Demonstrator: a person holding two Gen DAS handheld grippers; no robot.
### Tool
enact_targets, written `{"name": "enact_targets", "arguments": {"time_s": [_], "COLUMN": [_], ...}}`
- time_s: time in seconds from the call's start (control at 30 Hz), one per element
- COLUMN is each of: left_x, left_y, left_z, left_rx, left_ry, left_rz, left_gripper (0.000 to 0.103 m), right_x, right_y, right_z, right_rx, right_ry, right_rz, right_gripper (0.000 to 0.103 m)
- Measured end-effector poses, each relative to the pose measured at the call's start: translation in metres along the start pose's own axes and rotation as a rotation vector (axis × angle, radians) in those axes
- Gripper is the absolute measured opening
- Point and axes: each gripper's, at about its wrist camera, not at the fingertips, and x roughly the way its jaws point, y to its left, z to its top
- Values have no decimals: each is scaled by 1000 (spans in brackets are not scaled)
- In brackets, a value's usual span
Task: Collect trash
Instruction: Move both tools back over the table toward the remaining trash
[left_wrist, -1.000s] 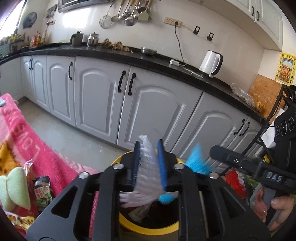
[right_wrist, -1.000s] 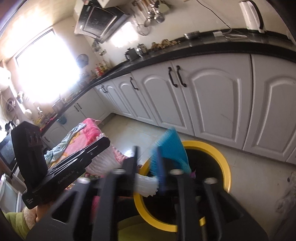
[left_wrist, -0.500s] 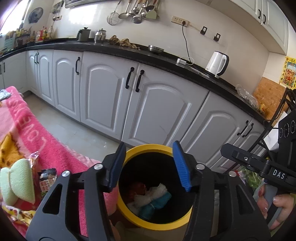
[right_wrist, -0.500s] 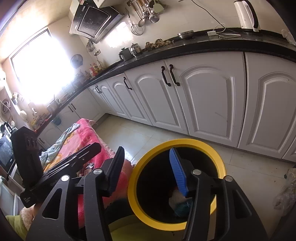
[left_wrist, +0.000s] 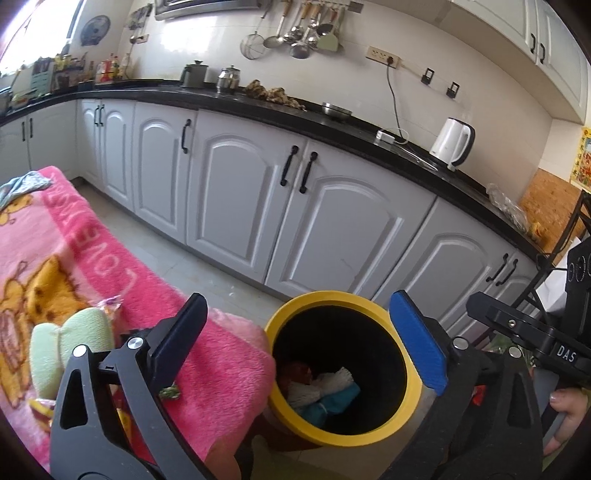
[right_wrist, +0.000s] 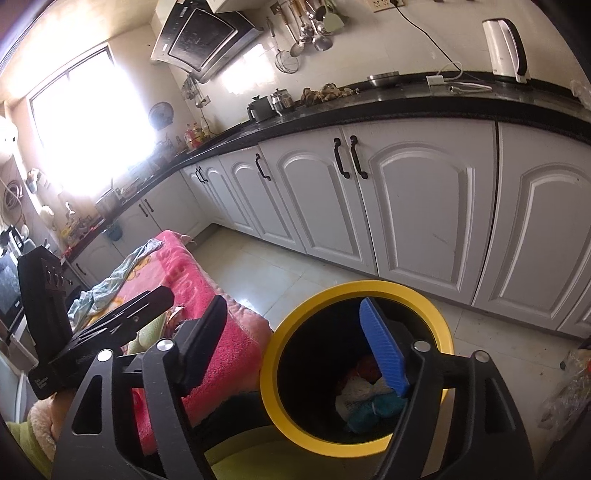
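Both grippers, left (left_wrist: 299, 339) and right (right_wrist: 295, 347), spread empty above yellow-rimmed black trash bin (left_wrist: 413, 406); drop done; next, reach leftward for pink-blanket wrappers (left_wrist: 107, 306).

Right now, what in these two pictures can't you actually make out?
- Bin bottom, both views: dark, and its trash is a jumble.
- Snack packets, left view: behind the left hand-held gripper.
- Clear bag, right view: cut off at the edge.

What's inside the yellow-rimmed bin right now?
In the bin lie a white paper wad, blue trash and something red. Anything beneath them is hidden.
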Motion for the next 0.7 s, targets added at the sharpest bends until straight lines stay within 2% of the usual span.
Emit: {"name": "enact_targets", "arguments": {"time_s": [0.3, 0.7], "left_x": [-24, -57], "left_y": [22, 60], "left_z": [-1, -8], "left_rx": [-39, -97], "left_ry": [-24, -56], "left_rz": [43, 97], "left_gripper": [92, 92], "right_x": [-1, 4], "right_y": [31, 73], "right_z": [-4, -14], "right_rx": [-87, -203], "right_ry": [-10, -4], "right_rz": [1, 21], "right_gripper": [82, 86]}}
